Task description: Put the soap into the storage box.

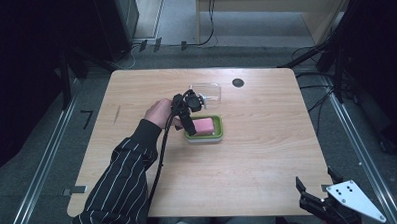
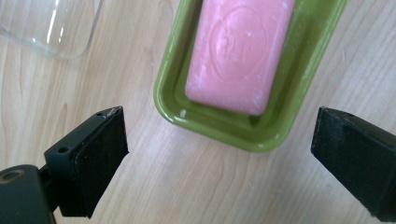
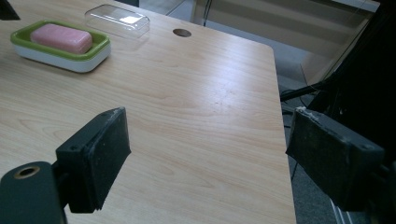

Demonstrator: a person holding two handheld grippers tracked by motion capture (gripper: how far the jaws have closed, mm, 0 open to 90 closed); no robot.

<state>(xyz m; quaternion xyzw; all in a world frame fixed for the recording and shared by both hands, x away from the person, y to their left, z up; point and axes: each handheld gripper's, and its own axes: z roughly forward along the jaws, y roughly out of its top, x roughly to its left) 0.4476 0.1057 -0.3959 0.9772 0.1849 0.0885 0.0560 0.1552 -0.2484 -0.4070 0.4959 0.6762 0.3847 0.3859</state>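
Note:
A pink soap bar [image 1: 203,125] lies in a green soap dish [image 1: 218,134] with a white base, near the middle of the wooden table. My left gripper [image 1: 188,126] hovers over the dish's left end, jaws open and pointing down. In the left gripper view the soap [image 2: 240,51] and dish [image 2: 168,70] lie beyond the left gripper [image 2: 219,121], and only bare wood is between the jaws. My right gripper [image 1: 315,179] is open at the table's near right corner. In its view the right gripper [image 3: 208,116] holds nothing, and the soap [image 3: 60,37] and dish [image 3: 100,47] sit far off.
A clear plastic lid [image 1: 208,90] lies just behind the dish, also seen as the lid [image 2: 46,28] and the lid [image 3: 116,19]. A dark round hole [image 1: 238,82] is near the table's far edge. The person's striped sleeve [image 1: 124,179] crosses the near left.

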